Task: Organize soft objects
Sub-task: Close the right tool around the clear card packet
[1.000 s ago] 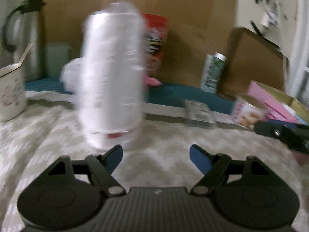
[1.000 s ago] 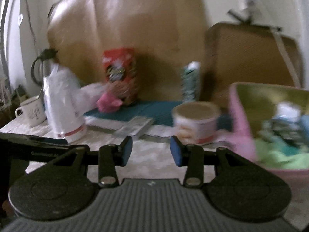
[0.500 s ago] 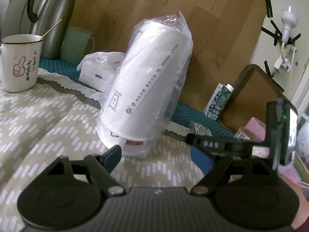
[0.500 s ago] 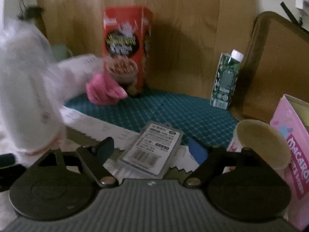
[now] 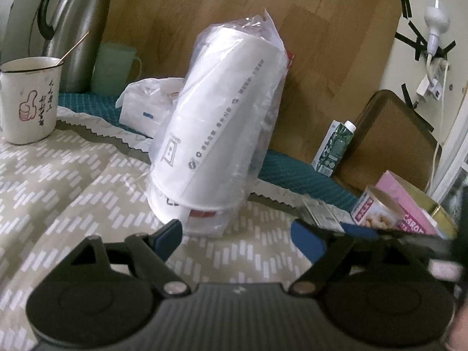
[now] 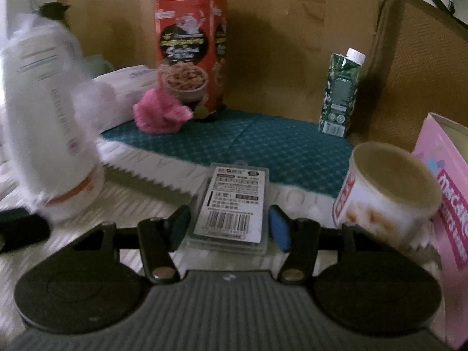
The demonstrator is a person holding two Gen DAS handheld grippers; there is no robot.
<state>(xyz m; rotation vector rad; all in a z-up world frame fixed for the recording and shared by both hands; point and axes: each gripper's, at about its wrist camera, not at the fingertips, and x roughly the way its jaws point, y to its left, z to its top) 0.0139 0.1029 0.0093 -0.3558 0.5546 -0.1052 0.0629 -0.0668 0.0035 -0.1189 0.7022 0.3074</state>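
Left gripper (image 5: pixel 237 235): its two blue-tipped fingers were spread wide and held nothing; they stood low over the patterned tablecloth (image 5: pixel 58 193), just in front of the bagged cup stack.
Bagged cup stack (image 5: pixel 216 128): a stack of white paper cups in a clear plastic bag, standing on the tablecloth and leaning to the right; in the right wrist view it was blurred at the left side (image 6: pixel 49 122).
Right gripper (image 6: pixel 228 229): its fingers were apart, one on each side of the flat plastic package (image 6: pixel 234 204); whether the pads touched its edges could not be told.
Flat plastic package: it lay flat on the white cloth edge, barcode label up, between the cup stack and the snack can (image 6: pixel 389 196).
Pink soft object (image 6: pixel 161 115): it lay on the teal mat (image 6: pixel 263 143) at the back, touching the foot of the red cereal box (image 6: pixel 191 49), well apart from both grippers.
Pink box (image 6: pixel 447 204): at the far right, just beside the snack can.
Green carton (image 6: pixel 340 93): upright on the teal mat, near the brown panel.
Mug (image 5: pixel 27 99): at the far left, with a thumb-up drawing, in front of the steel thermos (image 5: pixel 76 29).
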